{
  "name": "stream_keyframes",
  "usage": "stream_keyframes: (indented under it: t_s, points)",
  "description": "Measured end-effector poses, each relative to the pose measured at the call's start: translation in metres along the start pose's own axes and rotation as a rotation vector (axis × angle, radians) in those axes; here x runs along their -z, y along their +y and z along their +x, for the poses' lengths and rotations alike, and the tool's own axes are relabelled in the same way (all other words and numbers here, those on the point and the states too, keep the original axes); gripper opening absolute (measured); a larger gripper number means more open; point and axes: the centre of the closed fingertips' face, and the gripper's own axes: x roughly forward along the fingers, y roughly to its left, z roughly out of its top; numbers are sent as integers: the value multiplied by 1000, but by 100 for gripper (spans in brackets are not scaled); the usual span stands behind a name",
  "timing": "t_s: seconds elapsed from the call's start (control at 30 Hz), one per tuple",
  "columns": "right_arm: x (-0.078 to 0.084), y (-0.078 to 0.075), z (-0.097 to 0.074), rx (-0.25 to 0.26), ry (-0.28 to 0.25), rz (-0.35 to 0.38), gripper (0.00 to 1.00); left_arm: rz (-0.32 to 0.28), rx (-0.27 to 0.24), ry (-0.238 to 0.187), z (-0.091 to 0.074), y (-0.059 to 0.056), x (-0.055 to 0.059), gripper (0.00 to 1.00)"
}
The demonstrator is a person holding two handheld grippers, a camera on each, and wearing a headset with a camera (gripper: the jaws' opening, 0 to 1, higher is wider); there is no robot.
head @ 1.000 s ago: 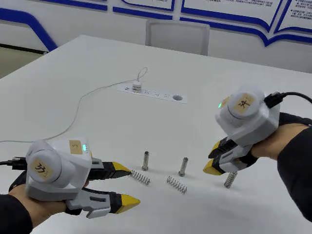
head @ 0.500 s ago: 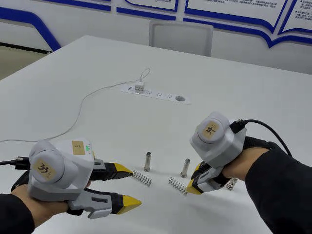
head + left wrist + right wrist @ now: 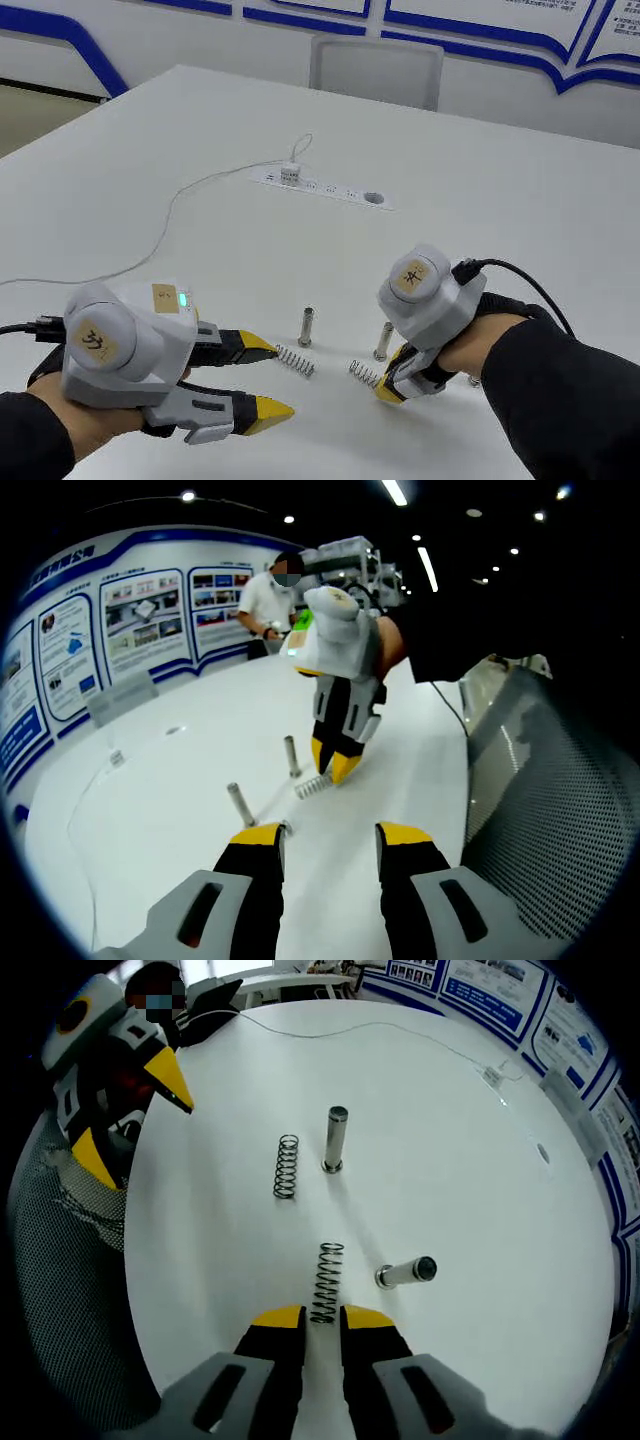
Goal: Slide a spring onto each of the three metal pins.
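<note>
While my right claw straddles the spring at its near end, jaws narrowly apart and grip uncertain, its long axis runs straight ahead just beside the pin. My left claw, open and empty, hovers farther from that pin.

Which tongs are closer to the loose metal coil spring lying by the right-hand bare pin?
Right. The right tongs straddle the near end of that small metal coil spring with their yellow tips; in the head view the left tongs sit open farther left, beyond the other loose spring.
</note>
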Motion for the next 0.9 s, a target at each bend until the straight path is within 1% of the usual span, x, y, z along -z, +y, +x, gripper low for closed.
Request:
stream_keyframes:
  t_s: [0.17, 0.2, 0.33, 0.53, 0.57, 0.7, 0.9]
  points:
    - [3, 0, 4, -6, 14, 3, 14, 0, -2, -2, -1, 0, -1, 37]
    - [3, 1, 4, -16, 13, 8, 14, 0, -3, -2, -1, 0, -1, 37]
    - [3, 2, 4, -21, 11, 23, 12, 4, 0, 2, 0, -1, 0, 37]
    - [4, 3, 3, -18, 14, 39, 12, 8, 0, 4, -1, -1, -1, 37]
    - [6, 5, 2, -19, 21, 34, 12, 9, 0, 5, -1, -1, -1, 37]
    - [6, 10, -4, -29, 20, 21, 11, 15, 4, 10, 0, -2, 0, 37]
    - [0, 18, -21, -34, -1, -7, 11, 32, 26, 29, 4, -6, 0, 38]
